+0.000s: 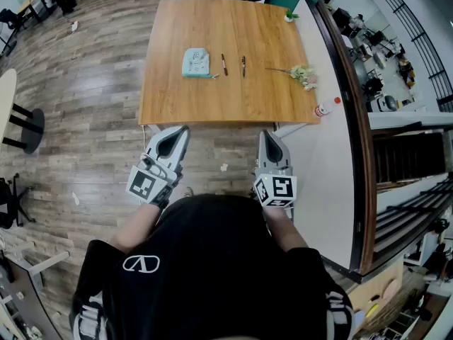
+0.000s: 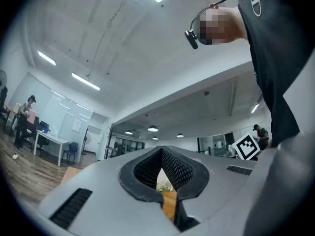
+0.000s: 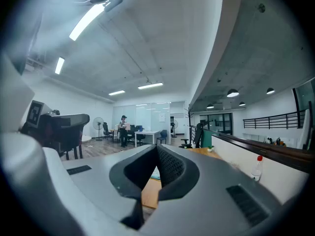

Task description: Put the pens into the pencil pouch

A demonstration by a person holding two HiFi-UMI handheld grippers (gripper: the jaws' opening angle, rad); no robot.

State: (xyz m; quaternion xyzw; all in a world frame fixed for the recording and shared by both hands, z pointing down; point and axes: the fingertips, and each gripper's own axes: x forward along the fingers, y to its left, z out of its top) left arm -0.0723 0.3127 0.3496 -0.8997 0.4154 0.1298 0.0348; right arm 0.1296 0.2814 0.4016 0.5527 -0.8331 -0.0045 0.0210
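Task not started: one pen (image 1: 224,64) and the second pen (image 1: 243,66) lie on the counter (image 1: 177,98), just right of the pouch (image 1: 196,62). Left gripper (image 1: 182,131) and right gripper (image 1: 265,135) sit short of the counter's near edge, fingers clenched on nothing. Both picks and inserts are left.

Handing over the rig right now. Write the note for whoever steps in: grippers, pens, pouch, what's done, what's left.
Left gripper: shut, empty, held short of the table's near edge.
Right gripper: shut, empty, also short of the table.
Pencil pouch: lies on the table; whether it is open cannot be told.
First pen: on the table beside the pouch, not touching it.
Second pen: just beyond the first, apart from it.
Done: nothing, both pens are outside.
Left: put both pens into the pouch.
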